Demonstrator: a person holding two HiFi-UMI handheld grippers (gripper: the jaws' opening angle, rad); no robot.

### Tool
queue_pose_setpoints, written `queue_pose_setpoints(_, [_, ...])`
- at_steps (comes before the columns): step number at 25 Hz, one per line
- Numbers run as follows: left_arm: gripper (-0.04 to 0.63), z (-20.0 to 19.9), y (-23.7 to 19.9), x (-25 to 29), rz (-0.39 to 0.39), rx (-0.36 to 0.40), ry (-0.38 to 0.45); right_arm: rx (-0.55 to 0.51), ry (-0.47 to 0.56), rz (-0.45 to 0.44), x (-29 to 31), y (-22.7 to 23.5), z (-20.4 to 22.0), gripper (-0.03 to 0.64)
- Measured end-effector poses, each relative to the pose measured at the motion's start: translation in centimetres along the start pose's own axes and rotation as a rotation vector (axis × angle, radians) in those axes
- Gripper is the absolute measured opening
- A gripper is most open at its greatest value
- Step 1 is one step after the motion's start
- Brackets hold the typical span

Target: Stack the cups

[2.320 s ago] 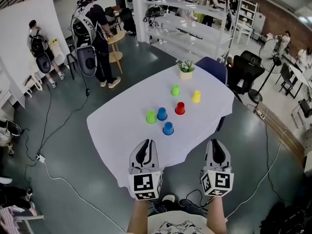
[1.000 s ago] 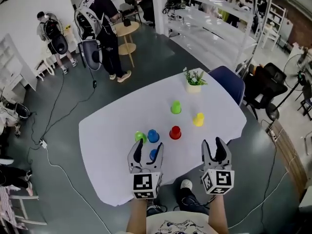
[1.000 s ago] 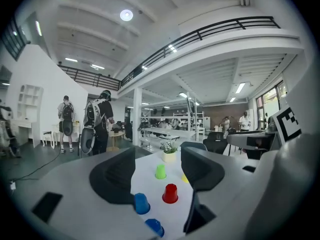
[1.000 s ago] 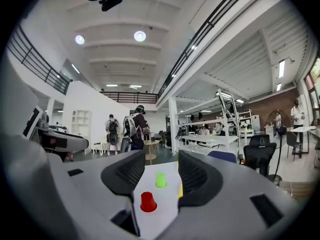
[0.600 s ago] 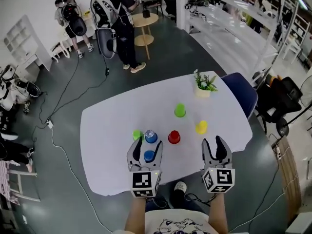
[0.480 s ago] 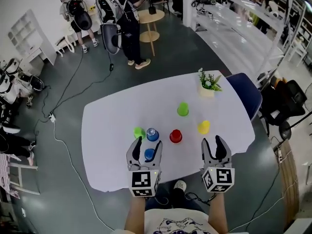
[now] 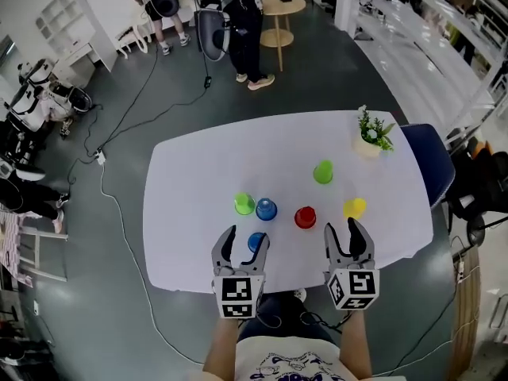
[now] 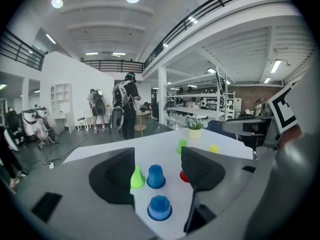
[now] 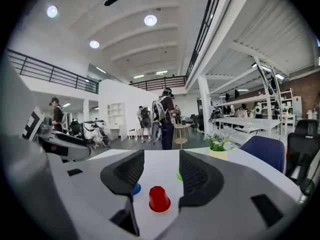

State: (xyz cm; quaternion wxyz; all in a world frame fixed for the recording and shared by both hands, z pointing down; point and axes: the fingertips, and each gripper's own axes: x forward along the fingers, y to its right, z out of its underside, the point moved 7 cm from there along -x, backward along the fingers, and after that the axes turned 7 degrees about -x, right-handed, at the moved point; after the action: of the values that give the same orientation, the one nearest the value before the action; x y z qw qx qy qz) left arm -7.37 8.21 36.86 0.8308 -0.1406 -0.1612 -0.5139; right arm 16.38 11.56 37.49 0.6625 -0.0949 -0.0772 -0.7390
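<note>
Six upturned cups stand on the white table (image 7: 190, 173): a green cup (image 7: 244, 205), a blue cup (image 7: 266, 209), a nearer blue cup (image 7: 255, 242), a red cup (image 7: 305, 217), a yellow cup (image 7: 354, 208) and a far green cup (image 7: 323, 172). My left gripper (image 7: 244, 244) is open and empty. The nearer blue cup (image 8: 159, 207) sits just ahead of and below its jaws. My right gripper (image 7: 346, 232) is open and its jaws have just widened a little, with nothing between them. The red cup (image 9: 159, 199) stands ahead of it on the table.
A small potted plant (image 7: 371, 137) stands at the table's far right corner, with a blue chair (image 7: 432, 165) behind that end. People with backpacks (image 7: 238, 22) stand beyond the table by a round wooden stool. Cables trail over the floor at the left.
Both grippers have sunk toward the table's near edge and tipped downward. The head view has swung, so the table sits more squarely ahead. The cups have not moved.
</note>
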Motion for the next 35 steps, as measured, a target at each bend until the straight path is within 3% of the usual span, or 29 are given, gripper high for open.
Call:
queue_pose_setpoints(12, [0.301,6.7,-3.0,4.6,0.05,-0.028,-0.237,-0.059,-0.191,-0.099,8.2,-2.5,4.8,0.278])
queue_pose_setpoints(22, [0.301,10.9,-4.5,7.8,0.082,-0.077,-0.365,-0.095,-0.296,-0.134,12.1,-3.7,7.8,0.299])
queue_pose_setpoints(31, [0.296,12.7,-5.4,9.5,0.143,-0.008,-0.473,-0.12,-0.367,-0.145,14.1,-4.5,9.2,0.304])
queue_pose_setpoints(35, [0.239,13.4,-5.8,9.9,0.172,0.009,-0.502,-0.12,-0.387,-0.147,14.9,-4.8,9.9,0.304])
